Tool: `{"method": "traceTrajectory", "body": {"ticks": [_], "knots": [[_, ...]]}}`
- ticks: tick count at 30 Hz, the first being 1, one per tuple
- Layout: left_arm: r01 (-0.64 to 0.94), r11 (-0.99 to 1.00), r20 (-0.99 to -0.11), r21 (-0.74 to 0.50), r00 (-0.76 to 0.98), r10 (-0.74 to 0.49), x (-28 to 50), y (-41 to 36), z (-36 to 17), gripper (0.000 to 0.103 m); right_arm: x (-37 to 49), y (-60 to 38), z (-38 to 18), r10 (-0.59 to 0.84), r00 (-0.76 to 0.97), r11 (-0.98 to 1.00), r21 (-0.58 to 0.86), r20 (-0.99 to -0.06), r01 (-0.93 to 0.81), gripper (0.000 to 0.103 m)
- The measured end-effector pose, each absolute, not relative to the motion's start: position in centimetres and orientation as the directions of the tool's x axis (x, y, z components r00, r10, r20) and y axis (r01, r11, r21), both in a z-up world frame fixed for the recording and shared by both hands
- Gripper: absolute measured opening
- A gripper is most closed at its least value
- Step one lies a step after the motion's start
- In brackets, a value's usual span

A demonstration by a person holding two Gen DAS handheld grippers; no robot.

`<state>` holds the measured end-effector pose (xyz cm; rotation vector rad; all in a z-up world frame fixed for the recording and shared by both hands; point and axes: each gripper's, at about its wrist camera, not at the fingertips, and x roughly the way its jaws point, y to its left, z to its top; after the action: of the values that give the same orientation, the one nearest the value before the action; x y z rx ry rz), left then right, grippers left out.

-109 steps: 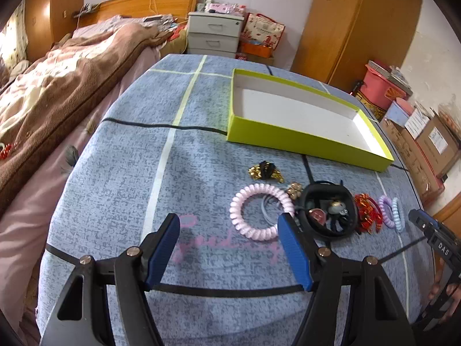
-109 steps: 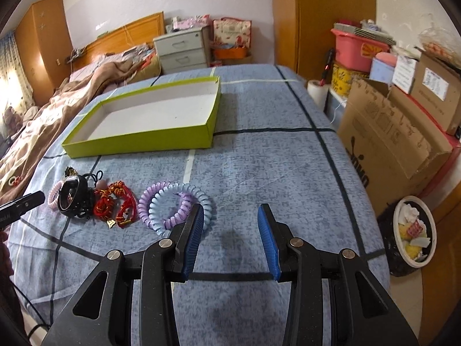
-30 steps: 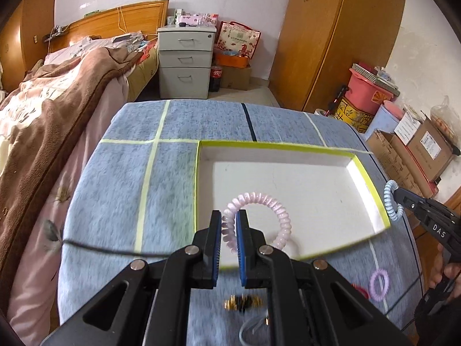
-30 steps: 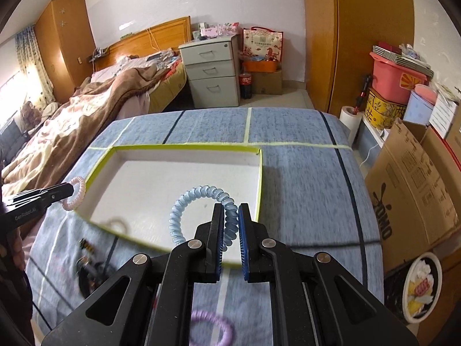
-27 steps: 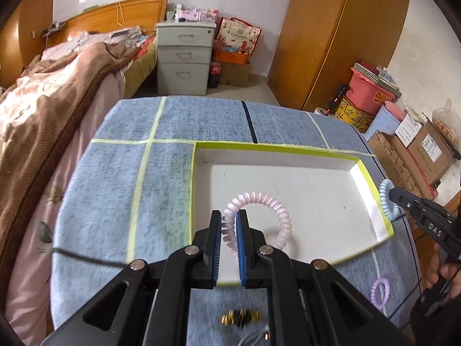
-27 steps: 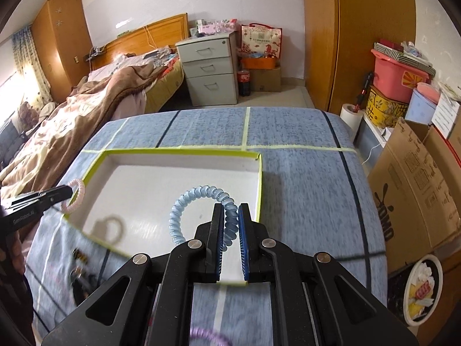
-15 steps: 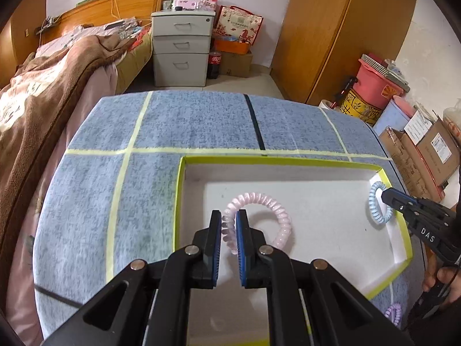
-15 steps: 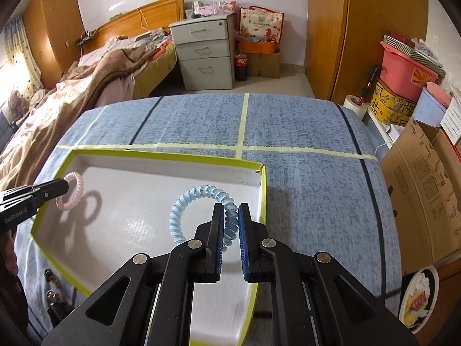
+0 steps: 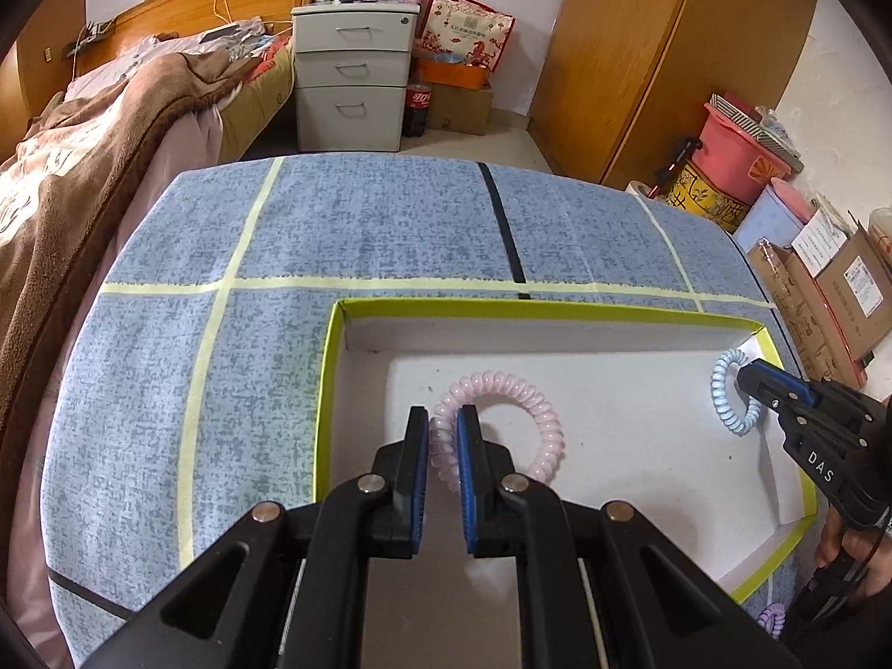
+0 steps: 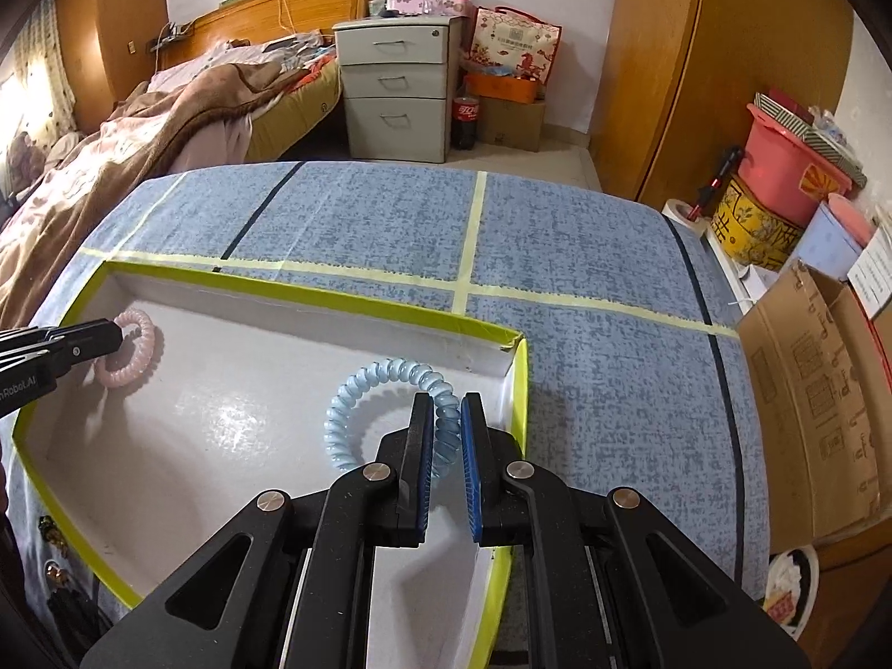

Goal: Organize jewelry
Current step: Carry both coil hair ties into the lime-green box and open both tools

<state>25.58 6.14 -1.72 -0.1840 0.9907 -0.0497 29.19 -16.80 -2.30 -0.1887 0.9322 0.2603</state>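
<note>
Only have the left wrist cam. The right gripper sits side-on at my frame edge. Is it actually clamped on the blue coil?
Observer: Yes. In the right wrist view the right gripper has both pads shut on the blue coil hair tie, pinching its right side.
Operator: Where over the tray?
Observer: Inside the green rim of the tray, near its far right corner. That corner looks torn.
Operator: Anything outside the tray that I can't see?
Observer: Small gold pieces lie on the cloth just outside the tray's near left wall.
</note>
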Motion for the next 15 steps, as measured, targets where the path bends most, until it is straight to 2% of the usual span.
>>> {"method": "traceTrajectory", "body": {"ticks": [10, 12, 15], "knots": [[-0.041, 0.981, -0.827, -0.188, 0.546, -0.136, 25.86, 6.15, -1.75, 0.012, 29.16, -16.44, -2.32, 0.128, 0.579, 0.950, -0.067, -0.805, -0.303, 0.011], [-0.045, 0.982, -0.827, -0.185, 0.546, -0.131, 25.86, 6.16, -1.73, 0.014, 29.21, -16.33, -2.36, 0.127, 0.579, 0.950, -0.069, -0.805, -0.304, 0.011], [-0.044, 0.980, -0.823, -0.193, 0.551, -0.137, 25.82, 6.14, -1.62, 0.022, 29.04, -16.25, -2.32, 0.130, 0.583, 0.950, -0.067, -0.802, -0.304, 0.012]]}}
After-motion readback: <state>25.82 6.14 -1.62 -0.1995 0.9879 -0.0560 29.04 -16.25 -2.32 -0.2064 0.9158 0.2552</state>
